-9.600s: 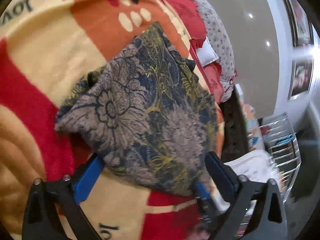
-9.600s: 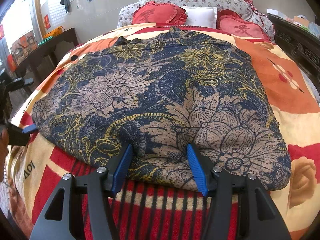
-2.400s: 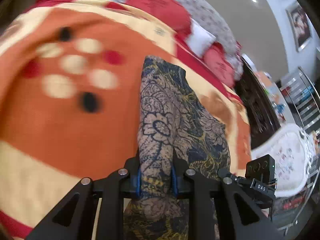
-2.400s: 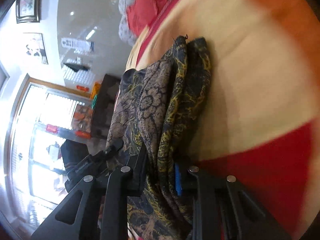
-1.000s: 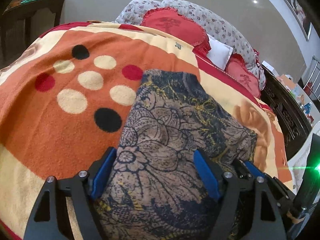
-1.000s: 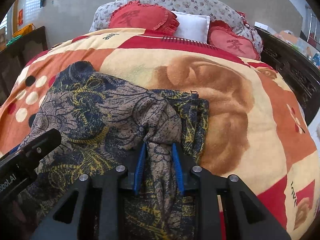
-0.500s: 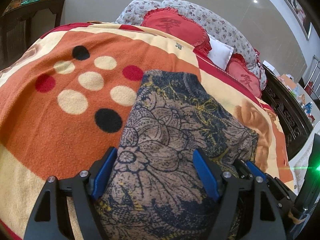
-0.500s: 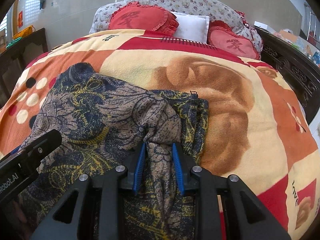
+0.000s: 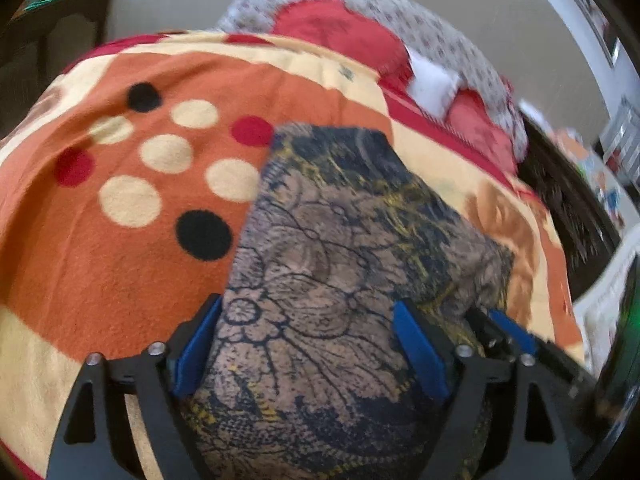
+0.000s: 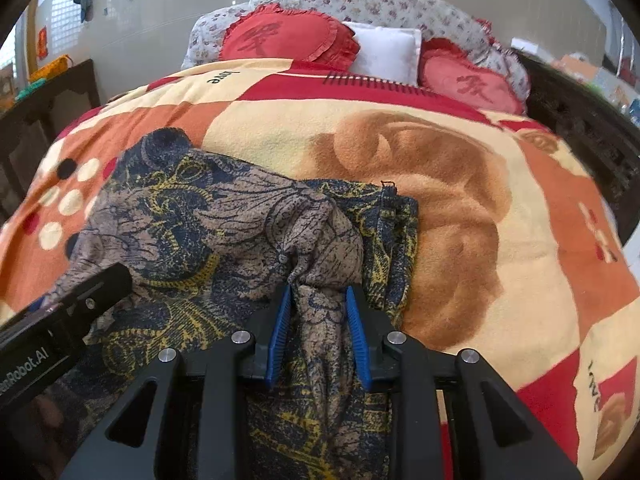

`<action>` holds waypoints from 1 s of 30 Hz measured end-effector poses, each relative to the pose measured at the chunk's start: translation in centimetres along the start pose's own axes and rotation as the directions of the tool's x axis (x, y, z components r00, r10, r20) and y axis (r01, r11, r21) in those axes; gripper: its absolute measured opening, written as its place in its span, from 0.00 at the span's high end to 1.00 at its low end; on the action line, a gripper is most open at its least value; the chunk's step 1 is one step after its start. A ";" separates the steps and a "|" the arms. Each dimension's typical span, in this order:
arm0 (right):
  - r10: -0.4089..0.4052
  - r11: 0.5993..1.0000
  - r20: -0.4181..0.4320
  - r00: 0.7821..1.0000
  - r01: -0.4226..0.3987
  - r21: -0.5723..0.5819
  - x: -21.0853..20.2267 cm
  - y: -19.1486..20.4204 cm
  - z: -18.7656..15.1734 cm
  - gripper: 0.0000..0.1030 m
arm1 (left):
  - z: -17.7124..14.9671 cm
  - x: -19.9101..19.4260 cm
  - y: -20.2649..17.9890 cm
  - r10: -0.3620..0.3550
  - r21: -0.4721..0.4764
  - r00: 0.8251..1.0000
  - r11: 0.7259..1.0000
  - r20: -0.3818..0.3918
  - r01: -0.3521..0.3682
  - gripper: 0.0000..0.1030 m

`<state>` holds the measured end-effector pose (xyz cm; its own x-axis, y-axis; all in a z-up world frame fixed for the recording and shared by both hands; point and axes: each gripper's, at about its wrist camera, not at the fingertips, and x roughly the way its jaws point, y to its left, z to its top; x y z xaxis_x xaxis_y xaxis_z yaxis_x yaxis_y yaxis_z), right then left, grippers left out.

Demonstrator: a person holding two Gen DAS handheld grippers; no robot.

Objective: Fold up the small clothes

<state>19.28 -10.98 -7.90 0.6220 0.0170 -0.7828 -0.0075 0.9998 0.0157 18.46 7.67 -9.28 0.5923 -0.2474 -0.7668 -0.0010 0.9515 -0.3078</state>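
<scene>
A folded garment (image 9: 340, 260) of navy, tan and yellow floral cloth lies on the patterned blanket (image 9: 100, 280). My left gripper (image 9: 306, 304) straddles its near end. The jaws are wide and still opening, and the blue pads stand beside the cloth without squeezing it. In the right wrist view the garment (image 10: 200, 220) spreads to the left, with a bunched fold pinched between the blue pads of my right gripper (image 10: 318, 289), which is shut on it. The left gripper's black body shows at that view's lower left.
The blanket (image 10: 480, 160) covers a bed. At its head lie red heart-shaped cushions (image 10: 288, 36) and a white pillow (image 10: 386, 52). A dark wooden bed frame (image 10: 580, 120) runs along the right, and dark furniture (image 10: 48, 96) stands to the left.
My left gripper's jaws have spread a little wider around the garment, and its view has tilted slightly and blurred. The right gripper keeps its pinch on the bunched fold.
</scene>
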 end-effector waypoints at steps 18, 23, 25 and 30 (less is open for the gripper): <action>0.296 0.950 -0.047 0.954 -0.299 -0.086 4.5 -3.3 6.1 0.70 | 6.6 5.6 -1.3 0.055 0.027 0.998 0.998 -0.039 -0.054 0.04; 0.297 0.952 0.023 0.955 -0.295 -0.080 4.4 -3.0 5.2 0.70 | 7.3 6.8 -2.1 0.101 0.082 0.992 0.992 -0.071 -0.095 0.00; 0.293 0.953 0.009 0.956 -0.291 -0.085 4.2 -3.0 5.4 0.69 | 7.5 7.1 -2.6 0.116 0.096 0.989 0.990 -0.091 -0.107 0.00; 0.285 0.950 -0.062 0.957 -0.290 -0.117 0.8 -3.3 6.5 0.69 | 8.0 3.4 -1.8 0.065 0.101 0.991 0.993 -0.117 -0.053 0.18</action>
<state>24.84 -14.29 -4.55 0.5447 0.3010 -0.7827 -0.2794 0.9452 0.1690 26.91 6.61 -6.84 0.4923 -0.2047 -0.8460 0.0490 0.9769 -0.2079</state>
